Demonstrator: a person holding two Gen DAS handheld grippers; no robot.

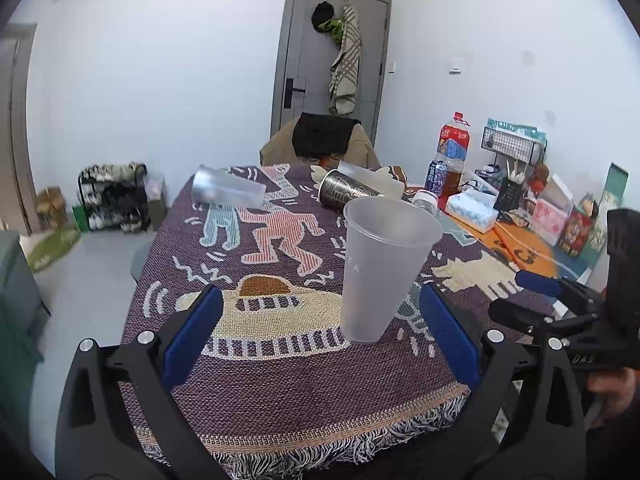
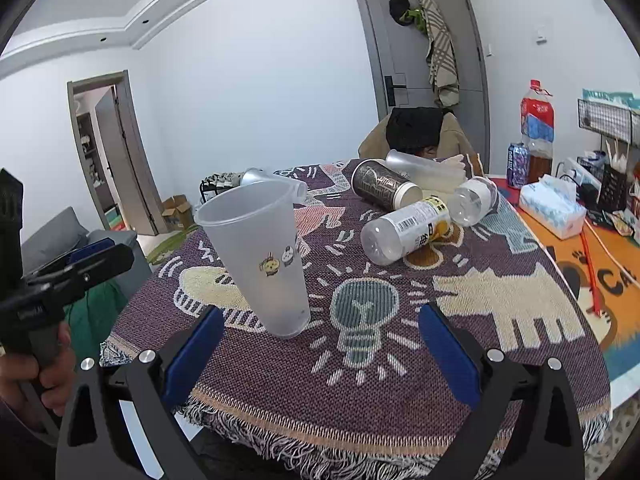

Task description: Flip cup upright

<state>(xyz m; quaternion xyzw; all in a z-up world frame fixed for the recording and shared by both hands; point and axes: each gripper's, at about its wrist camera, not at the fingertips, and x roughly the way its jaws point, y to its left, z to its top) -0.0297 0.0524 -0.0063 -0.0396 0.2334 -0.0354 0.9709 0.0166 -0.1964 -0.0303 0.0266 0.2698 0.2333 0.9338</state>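
Observation:
A frosted translucent plastic cup (image 1: 380, 268) stands upright, mouth up, on the patterned purple cloth (image 1: 280, 376). In the right wrist view the cup (image 2: 260, 256) stands left of centre and shows small cartoon stickers. My left gripper (image 1: 320, 320) is open and empty, its blue pads either side of the cup's base but nearer to me, not touching it. My right gripper (image 2: 322, 340) is open and empty, just in front and to the right of the cup. Each gripper shows at the side of the other's view.
Lying on the cloth at the back are a clear cup (image 1: 226, 192), a dark patterned cup (image 2: 384, 188), another clear cup (image 2: 424, 168) and two plastic bottles (image 2: 408, 230). A tissue box (image 2: 552, 210), a large bottle (image 2: 538, 128) and clutter stand at right. A chair (image 1: 324, 140) stands behind the table.

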